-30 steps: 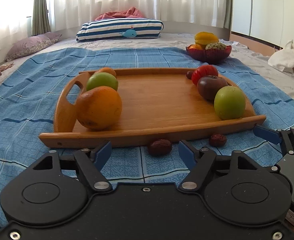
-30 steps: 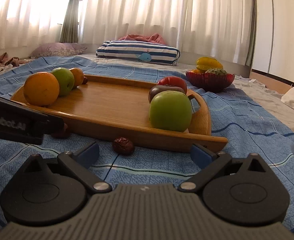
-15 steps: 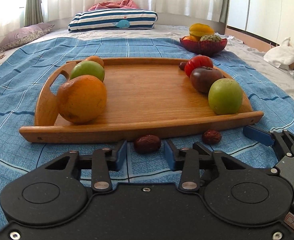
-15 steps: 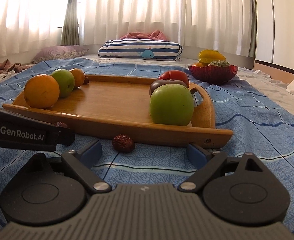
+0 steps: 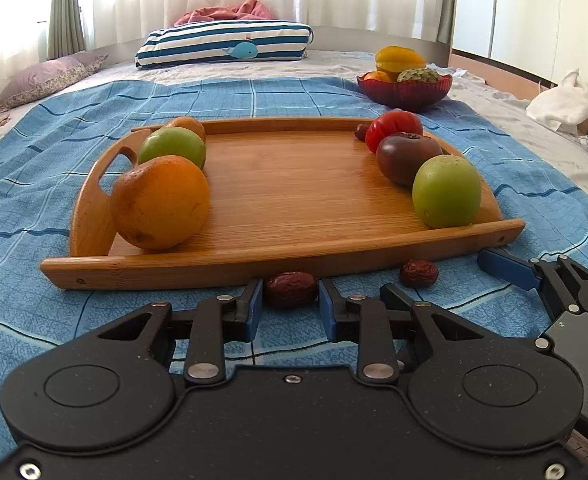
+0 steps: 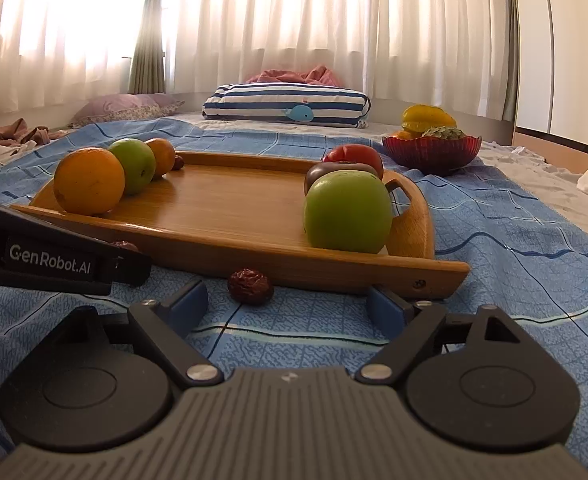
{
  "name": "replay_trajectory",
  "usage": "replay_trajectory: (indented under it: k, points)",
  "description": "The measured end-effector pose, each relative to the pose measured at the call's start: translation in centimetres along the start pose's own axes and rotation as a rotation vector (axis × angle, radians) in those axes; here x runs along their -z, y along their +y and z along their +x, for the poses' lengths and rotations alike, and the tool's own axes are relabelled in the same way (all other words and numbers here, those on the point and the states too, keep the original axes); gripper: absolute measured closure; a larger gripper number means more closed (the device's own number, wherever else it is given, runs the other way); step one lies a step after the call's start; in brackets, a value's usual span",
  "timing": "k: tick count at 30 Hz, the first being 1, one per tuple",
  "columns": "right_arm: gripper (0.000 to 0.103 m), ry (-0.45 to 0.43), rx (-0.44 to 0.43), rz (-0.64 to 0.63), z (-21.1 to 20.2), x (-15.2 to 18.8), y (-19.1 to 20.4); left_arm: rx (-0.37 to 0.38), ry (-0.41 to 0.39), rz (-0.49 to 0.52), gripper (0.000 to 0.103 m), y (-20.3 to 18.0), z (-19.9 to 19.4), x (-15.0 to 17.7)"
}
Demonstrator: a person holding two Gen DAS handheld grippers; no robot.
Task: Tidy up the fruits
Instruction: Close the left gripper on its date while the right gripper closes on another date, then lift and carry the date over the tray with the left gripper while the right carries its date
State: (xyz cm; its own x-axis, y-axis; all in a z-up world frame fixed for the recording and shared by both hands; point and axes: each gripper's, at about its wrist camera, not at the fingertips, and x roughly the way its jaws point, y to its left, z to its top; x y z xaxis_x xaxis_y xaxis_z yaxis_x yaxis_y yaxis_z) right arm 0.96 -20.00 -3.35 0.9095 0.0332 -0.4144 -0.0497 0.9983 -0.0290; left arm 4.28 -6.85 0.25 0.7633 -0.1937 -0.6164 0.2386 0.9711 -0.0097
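Slippage was the main risk: the left gripper (image 5: 290, 304) pinched a wrinkled red date (image 5: 291, 289) lying on the bed's blue blanket (image 5: 34, 152), touching the wooden tray (image 5: 294, 256) edge, so lifting could knock it. The right gripper (image 6: 288, 300) stood spread near a second date (image 6: 250, 280).

The right gripper (image 6: 288, 304) is hovering low over a blue checked blanket (image 6: 514, 264), its blue fingers (image 6: 188, 300) standing wide apart. A wrinkled red date (image 6: 250, 280) is lying between and just beyond them, beside the near rim of a wooden tray (image 6: 230, 208). A green apple (image 6: 348, 212) is sitting at the tray's right end, an orange (image 6: 89, 181) at its left.
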Motion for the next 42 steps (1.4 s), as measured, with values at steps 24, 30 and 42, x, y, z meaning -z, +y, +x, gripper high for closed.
replay_trajectory:
  k: [24,30,42]
  points:
    - [0.065,0.036,-0.035,0.041,-0.6,-1.2,1.9,-0.043,-0.022,0.013,0.075,1.0,-1.9,0.3]
    - [0.075,0.036,-0.034,0.061,-0.6,-1.4,1.7,-0.047,-0.026,0.011,0.075,1.4,-1.9,0.2]
    - [0.075,-0.008,-0.036,0.035,-1.7,-2.4,2.6,-0.034,-0.061,0.011,0.075,1.4,-2.8,-0.7]
